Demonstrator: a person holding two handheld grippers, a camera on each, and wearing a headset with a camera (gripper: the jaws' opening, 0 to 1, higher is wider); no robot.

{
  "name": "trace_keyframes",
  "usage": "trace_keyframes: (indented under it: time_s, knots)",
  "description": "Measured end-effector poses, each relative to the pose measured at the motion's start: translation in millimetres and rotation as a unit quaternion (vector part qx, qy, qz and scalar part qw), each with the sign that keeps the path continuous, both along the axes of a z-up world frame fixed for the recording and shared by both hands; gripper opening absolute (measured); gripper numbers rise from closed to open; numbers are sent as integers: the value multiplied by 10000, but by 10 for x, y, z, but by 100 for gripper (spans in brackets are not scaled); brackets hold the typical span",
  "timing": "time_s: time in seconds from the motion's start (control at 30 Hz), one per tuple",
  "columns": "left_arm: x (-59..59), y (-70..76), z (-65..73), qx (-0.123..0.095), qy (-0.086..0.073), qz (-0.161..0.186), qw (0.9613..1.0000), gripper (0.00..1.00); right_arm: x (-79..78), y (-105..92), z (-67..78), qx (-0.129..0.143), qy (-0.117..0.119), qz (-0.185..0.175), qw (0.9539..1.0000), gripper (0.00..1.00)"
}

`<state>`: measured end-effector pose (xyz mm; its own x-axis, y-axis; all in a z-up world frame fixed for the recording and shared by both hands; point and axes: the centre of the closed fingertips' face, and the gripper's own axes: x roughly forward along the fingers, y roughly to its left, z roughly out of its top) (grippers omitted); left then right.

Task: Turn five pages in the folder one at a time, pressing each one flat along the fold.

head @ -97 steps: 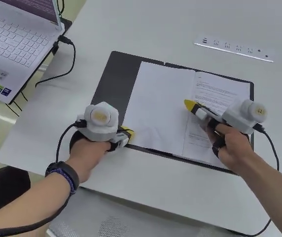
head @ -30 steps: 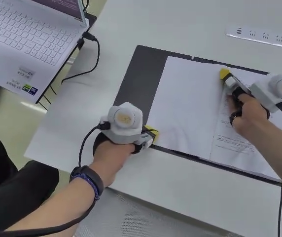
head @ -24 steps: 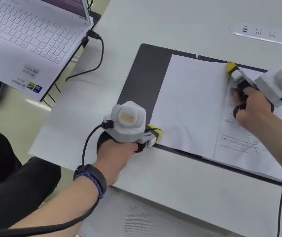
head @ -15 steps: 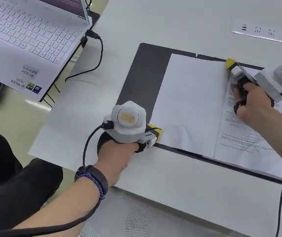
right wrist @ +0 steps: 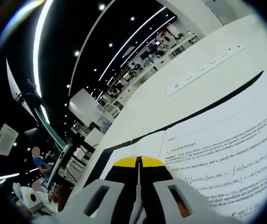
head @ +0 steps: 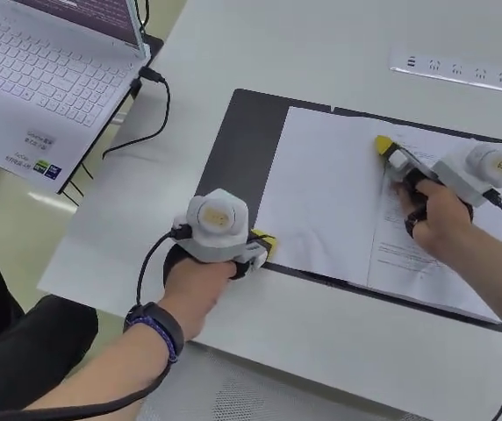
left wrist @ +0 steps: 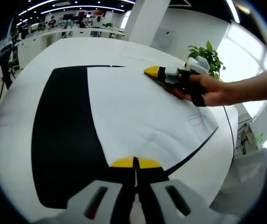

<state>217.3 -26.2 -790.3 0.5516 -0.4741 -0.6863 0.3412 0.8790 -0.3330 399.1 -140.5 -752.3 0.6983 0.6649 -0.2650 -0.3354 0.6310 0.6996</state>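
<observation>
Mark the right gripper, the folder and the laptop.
right gripper [head: 383,145], head view, between its yellow jaw tips
folder [head: 238,158], head view, bare black left cover
laptop [head: 45,79], head view, its keyboard

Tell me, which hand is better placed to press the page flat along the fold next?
Right, probably. The right gripper, shut, lies at the far end of the fold, ready to slide along it. The left gripper rests shut at the near corner of the blank page, away from it.

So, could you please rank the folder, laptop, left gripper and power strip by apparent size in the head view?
1. folder
2. laptop, partly cut off by the frame
3. left gripper and power strip: unsure; strip longer, gripper bulkier and nearer the camera.
</observation>
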Motion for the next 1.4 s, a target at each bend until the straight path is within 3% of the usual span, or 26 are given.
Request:
trace_keyframes:
  time_s: [0.13,0.3,0.4,0.77,1.2,1.4]
  knots:
    - [-3,4,-1,8,-33,21,10000,0,-136,-3,8,0,9,88,10000,0]
    - [-4,9,-1,-33,-61,51,10000,0,-210,-33,-31,28,13,56,10000,0]
    - [-6,7,2,-35,-65,47,10000,0,-247,-58,-42,188,87,-34,9998,0]
    - [7,3,11,-83,-139,41,9999,0,-399,-63,-57,153,94,78,9998,0]
    - [8,-2,5,-4,-228,-46,9997,0,-717,-115,-59,112,59,85,9999,0]
    - [9,1,2,20,-232,-35,9997,0,-915,-87,-70,51,66,315,9995,0]
